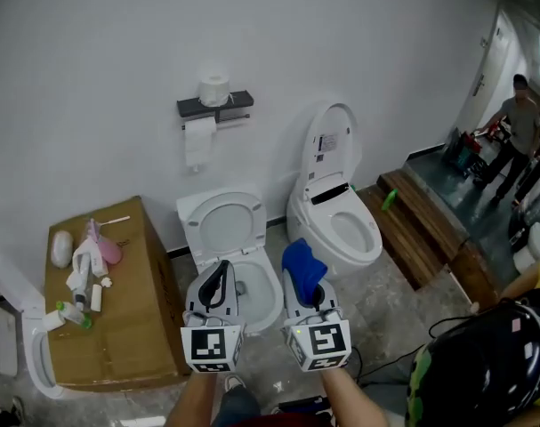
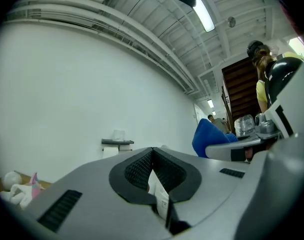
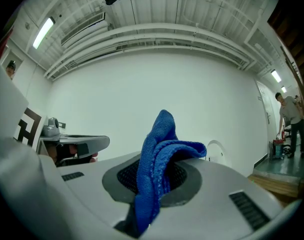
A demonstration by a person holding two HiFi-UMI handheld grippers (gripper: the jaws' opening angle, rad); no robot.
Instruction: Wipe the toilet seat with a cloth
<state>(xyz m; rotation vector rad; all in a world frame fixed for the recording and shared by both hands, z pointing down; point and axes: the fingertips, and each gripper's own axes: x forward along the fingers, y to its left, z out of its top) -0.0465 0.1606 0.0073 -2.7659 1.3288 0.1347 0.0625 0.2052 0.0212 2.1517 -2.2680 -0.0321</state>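
Observation:
Two white toilets stand against the wall. The left toilet [image 1: 253, 302] has its seat [image 1: 224, 223] tipped up behind the open bowl. The right toilet [image 1: 344, 231] has its lid [image 1: 331, 144] raised. My left gripper [image 1: 222, 269] [image 2: 152, 153] hovers over the left bowl, shut with nothing in it. Beside it, between the two toilets, my right gripper [image 1: 304, 283] [image 3: 159, 170] is shut on a blue cloth [image 1: 302, 265] [image 3: 161, 151]. The cloth bunches up above the jaws and hangs down between them. In the left gripper view the blue cloth [image 2: 210, 135] shows to the right.
A cardboard box [image 1: 118, 323] with bottles and a pink item stands at the left. A paper-roll holder [image 1: 214, 106] hangs on the wall above the left toilet. A wooden step [image 1: 423, 223] lies at the right. A person [image 1: 517, 123] stands far right, and a black helmet [image 1: 485, 365] is near.

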